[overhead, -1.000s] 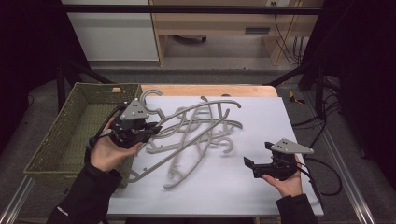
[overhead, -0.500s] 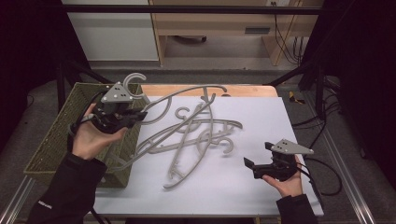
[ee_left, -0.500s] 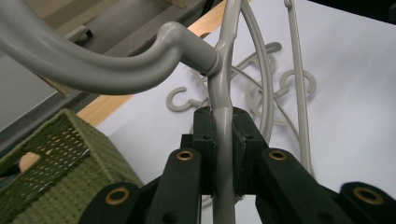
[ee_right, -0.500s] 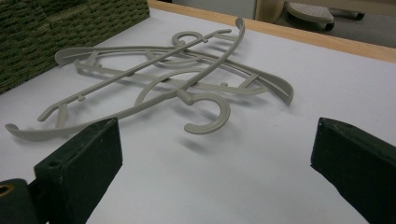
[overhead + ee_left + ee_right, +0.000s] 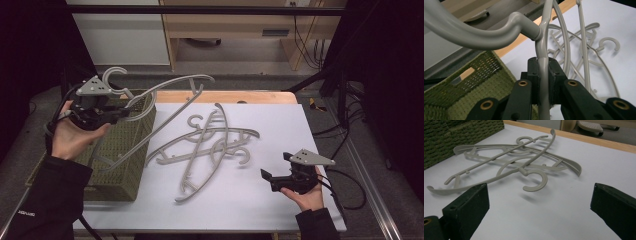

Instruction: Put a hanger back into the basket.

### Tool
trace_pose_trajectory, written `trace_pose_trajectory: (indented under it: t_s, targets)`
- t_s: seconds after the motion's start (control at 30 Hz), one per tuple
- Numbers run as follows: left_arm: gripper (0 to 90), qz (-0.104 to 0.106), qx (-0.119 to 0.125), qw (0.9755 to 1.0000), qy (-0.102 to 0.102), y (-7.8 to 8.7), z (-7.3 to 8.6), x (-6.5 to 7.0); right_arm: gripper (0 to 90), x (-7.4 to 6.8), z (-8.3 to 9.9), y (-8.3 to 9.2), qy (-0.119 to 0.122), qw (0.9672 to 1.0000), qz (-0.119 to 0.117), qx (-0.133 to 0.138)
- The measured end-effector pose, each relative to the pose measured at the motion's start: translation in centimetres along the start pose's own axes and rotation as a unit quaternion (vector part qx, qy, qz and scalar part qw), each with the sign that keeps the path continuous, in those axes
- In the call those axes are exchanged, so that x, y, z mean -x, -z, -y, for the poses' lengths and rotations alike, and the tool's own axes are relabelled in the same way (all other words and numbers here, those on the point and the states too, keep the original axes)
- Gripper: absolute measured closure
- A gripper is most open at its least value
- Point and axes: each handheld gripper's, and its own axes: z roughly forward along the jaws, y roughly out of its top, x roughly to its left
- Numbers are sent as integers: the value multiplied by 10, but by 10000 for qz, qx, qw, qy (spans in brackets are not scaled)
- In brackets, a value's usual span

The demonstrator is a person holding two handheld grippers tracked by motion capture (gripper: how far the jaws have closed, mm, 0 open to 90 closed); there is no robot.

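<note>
White worktop [image 5: 300,130]: your left gripper [image 5: 117,114] clamps one hanger [image 5: 170,107] over the basket [image 5: 125,165]; three remain; right fingers [image 5: 466,207] gape empty.

Green woven basket [image 5: 127,150] (table's left edge); wooden cabinet [image 5: 230,25] behind.

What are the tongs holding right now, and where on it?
The left tongs grip a grey hanger on its top bar just below the hook's neck, above the basket. The right tongs are open, holding nothing.
</note>
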Motion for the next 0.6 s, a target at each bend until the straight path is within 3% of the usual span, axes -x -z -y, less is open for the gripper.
trace_pose_trajectory:
  t_s: [0.27, 0.6]
  targets:
    - [823, -220, -276, 9994, 55, -5, 19, -26, 22, 0, 0, -1, 2, 10000, 30, -20]
    - [823, -436, -366, 9980, 276, -5, 36, -56, 22, 0, 1, -2, 5, 10000, 19, -41]
